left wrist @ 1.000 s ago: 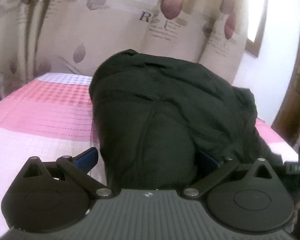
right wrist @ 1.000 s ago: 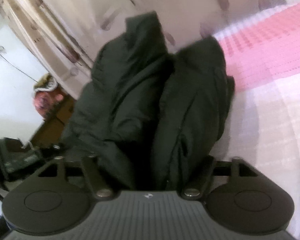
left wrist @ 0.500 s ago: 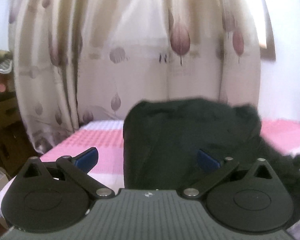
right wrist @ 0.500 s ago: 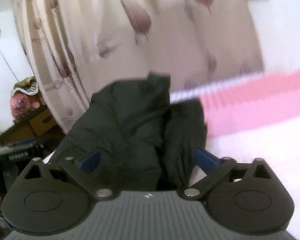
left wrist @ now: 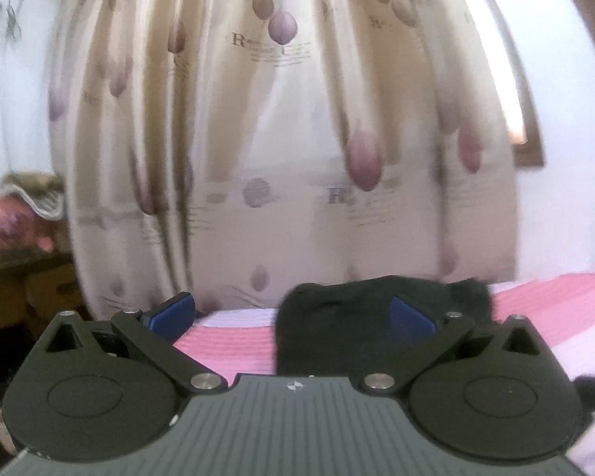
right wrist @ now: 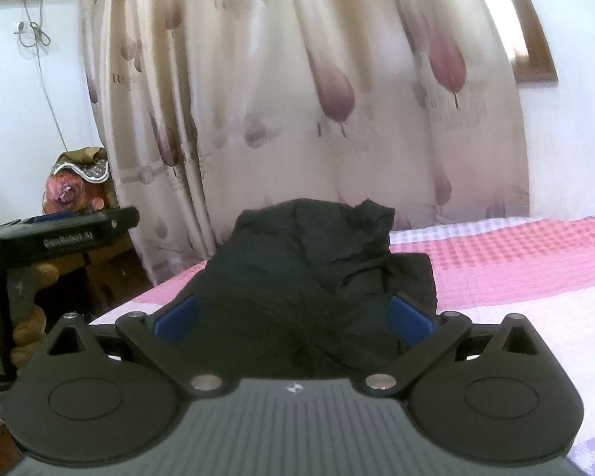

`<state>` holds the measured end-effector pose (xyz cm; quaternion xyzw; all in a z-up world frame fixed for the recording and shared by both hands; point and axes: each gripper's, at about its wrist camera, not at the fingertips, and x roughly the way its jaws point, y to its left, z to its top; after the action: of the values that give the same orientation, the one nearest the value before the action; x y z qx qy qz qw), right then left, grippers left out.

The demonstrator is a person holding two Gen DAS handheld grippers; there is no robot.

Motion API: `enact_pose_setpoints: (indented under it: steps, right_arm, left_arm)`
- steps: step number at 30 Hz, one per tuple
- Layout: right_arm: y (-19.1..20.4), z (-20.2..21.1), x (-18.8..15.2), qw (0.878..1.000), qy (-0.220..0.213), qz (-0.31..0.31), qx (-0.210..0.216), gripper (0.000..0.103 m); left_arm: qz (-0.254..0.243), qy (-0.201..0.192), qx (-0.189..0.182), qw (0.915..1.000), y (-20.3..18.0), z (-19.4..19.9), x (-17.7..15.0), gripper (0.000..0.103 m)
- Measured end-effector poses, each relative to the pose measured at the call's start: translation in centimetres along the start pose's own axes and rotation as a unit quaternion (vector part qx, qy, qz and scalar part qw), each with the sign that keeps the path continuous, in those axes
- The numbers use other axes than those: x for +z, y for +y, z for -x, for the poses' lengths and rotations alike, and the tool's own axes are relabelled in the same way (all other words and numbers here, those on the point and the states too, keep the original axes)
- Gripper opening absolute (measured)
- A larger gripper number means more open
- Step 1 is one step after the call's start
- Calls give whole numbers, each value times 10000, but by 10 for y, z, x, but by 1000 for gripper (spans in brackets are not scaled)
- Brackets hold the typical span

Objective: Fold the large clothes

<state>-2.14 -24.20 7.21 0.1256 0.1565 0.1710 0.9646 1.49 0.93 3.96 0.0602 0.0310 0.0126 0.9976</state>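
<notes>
A dark green padded jacket (right wrist: 309, 261) lies bunched in a heap on the pink and white checked bed (right wrist: 515, 261). It also shows in the left wrist view (left wrist: 337, 321), farther off. My left gripper (left wrist: 293, 313) is open and empty, held above the bed and away from the jacket. My right gripper (right wrist: 293, 317) is open and empty, with the near part of the jacket lying between and beyond its blue pads (right wrist: 410, 317). The left gripper body (right wrist: 55, 234) and the hand holding it show at the left of the right wrist view.
A cream curtain (left wrist: 281, 139) with purple leaf prints hangs behind the bed. A wooden cabinet (right wrist: 103, 269) with a covered pink object (right wrist: 75, 186) on top stands at the left. A window frame (right wrist: 535, 39) is at the upper right.
Both grippers have let go of the jacket, opened, pulled back and tilted up. The jacket has dropped from hanging in front of the cameras to a heap on the bed.
</notes>
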Motion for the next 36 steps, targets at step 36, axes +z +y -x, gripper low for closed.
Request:
enact_pose_setpoints:
  steps: [36]
  right_arm:
    - [8,5,-10,9995,290,-41,85,103]
  left_arm:
    - [444,581,-593,9956,-2,-15,-19,103]
